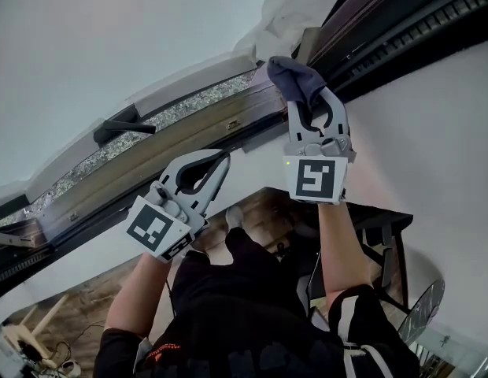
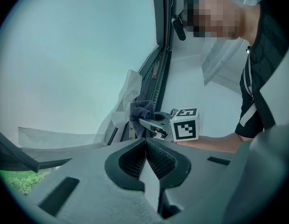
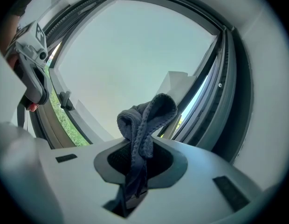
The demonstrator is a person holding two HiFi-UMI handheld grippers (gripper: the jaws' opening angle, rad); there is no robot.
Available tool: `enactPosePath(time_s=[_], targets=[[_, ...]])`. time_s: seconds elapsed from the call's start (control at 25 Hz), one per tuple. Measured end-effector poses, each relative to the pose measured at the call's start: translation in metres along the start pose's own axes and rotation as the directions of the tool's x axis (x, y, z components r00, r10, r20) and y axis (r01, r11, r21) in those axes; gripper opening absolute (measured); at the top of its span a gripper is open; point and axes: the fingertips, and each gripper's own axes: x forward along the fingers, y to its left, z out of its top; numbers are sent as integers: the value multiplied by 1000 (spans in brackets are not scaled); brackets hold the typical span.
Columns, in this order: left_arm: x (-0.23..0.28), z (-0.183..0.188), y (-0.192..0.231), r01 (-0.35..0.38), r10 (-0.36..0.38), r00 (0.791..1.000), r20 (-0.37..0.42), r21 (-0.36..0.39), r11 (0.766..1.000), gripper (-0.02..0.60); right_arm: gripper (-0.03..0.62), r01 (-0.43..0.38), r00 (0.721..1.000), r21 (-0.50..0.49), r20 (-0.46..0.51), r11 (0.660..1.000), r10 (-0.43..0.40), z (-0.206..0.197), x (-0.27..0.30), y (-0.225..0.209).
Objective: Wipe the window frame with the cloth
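Cloth (image 1: 294,77) is clamped in our right gripper (image 1: 308,105) by the window frame (image 1: 189,130); our left gripper (image 1: 221,161), at its 8 o'clock, is closed, empty.

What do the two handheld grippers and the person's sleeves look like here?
The left gripper and right gripper are light grey plastic with dark ribbed pads. Each carries a white cube with black square markers. The sleeves are short and black.

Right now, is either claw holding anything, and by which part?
The right claw is shut on the grey cloth, pinching its bunched lower part; the rest loops above. The left claw is shut, empty.
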Motion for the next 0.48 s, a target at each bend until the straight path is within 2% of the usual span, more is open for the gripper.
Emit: enactPosePath(time_s=[0.28,0.48], targets=[[-1,-15,4,-7,6,1000,-27,-38,999,21,58,-27,999,54,-27,998,28,-28,10,24],[-3,-27,9,-16,15,999,-38,-44,999,21,58,-59,995,46,-79,997,63,-55,15,44]])
